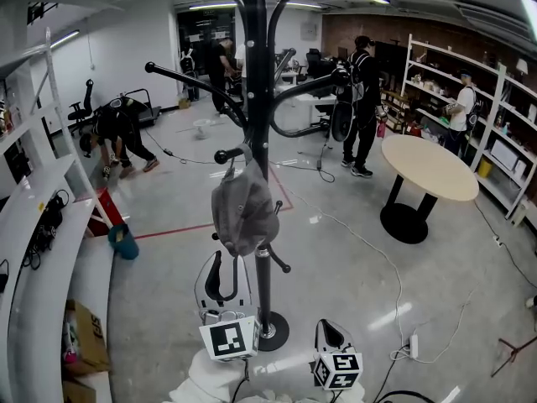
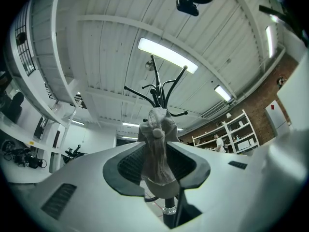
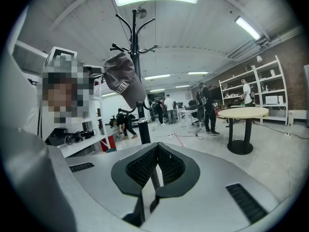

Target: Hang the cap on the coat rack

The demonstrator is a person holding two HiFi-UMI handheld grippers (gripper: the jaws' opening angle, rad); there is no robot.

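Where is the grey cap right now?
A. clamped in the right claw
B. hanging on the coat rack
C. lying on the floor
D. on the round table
B: the cap hangs on the coat rack, and the left claw stands open, not clamping it.

Soft grey cloth cap [image 1: 242, 208], matt, with stitched seams and a fabric button on its crown. Tall black coat rack [image 1: 256, 99] of smooth, glossy metal, with a shiny silver collar [image 2: 169, 210] low on the pole. My left gripper [image 1: 222, 282] has a matt white plastic shell and dark, ribbed, rubbery pads [image 2: 130, 166]. Pale grey floor [image 1: 352, 250], polished and reflecting the lights. Round table [image 1: 428, 168] with a smooth, pale wood-look top.
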